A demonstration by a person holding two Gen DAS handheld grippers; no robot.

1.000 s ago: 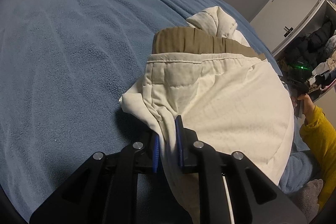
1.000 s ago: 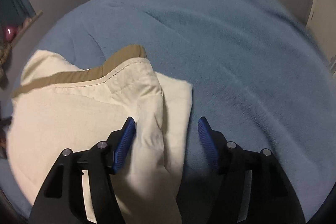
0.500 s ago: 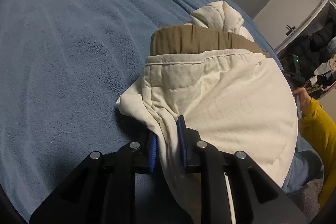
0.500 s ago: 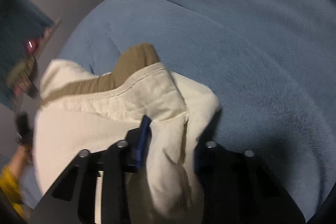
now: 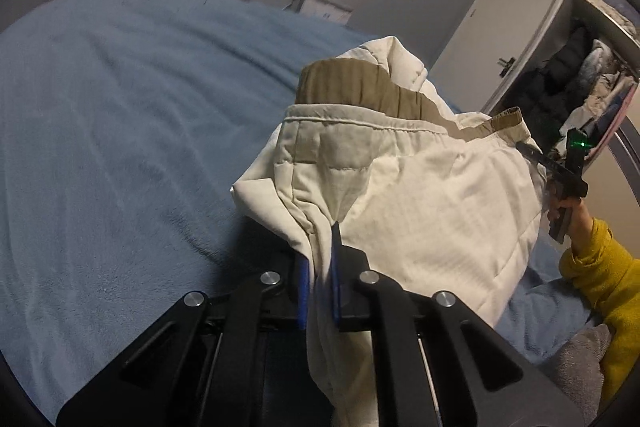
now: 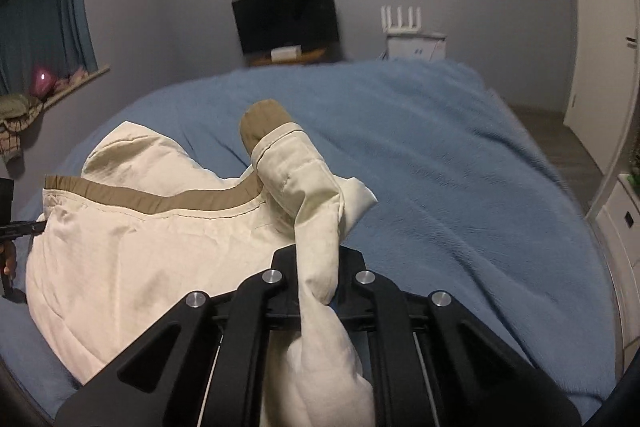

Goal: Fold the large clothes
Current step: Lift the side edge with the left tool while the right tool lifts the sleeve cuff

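The left gripper [image 5: 320, 267] is pinching a fold of the cream garment [image 5: 420, 207] between its blue pads [image 5: 303, 283], jaws clenched on the cloth. The right gripper [image 6: 318, 275] is likewise clamping a bunched edge of the same garment [image 6: 140, 251], which is spilling back over its frame. Ahead of both sets of jaws the garment is bulging up, its tan waistband [image 5: 360, 91] lying across the far side. Beneath and beyond it the blue blanket [image 6: 440, 155] is spreading away towards a dark screen [image 6: 288, 19] on the wall.
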